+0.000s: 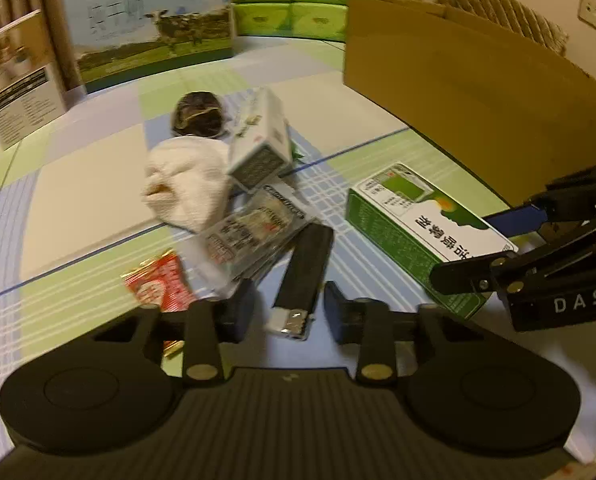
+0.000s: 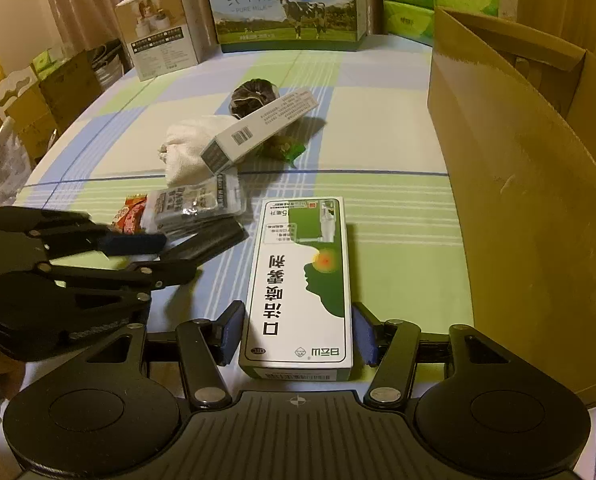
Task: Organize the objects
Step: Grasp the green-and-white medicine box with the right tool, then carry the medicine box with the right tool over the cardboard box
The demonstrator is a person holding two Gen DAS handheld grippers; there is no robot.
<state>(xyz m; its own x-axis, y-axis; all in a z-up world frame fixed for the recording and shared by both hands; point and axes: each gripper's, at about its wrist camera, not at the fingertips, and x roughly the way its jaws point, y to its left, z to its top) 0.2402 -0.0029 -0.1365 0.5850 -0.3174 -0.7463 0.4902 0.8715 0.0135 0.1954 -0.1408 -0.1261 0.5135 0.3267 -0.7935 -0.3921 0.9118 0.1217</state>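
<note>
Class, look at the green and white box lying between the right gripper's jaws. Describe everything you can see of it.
The green and white box is a long, flat cardboard carton. Its white top carries a green head in profile with a red-orange spot at the throat, large dark Chinese characters and a small product picture; its sides are green. It lies flat on the checked tablecloth, closed and undented. The right gripper has its open jaws on either side of the near end, their blue pads close beside it without clearly pressing. The big cardboard box stands to its right.

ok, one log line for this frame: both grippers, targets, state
left hand-held gripper: open, straddling black bar | right hand-held gripper: open, flanking green-white box, no clear contact | cardboard box: right, open
</note>
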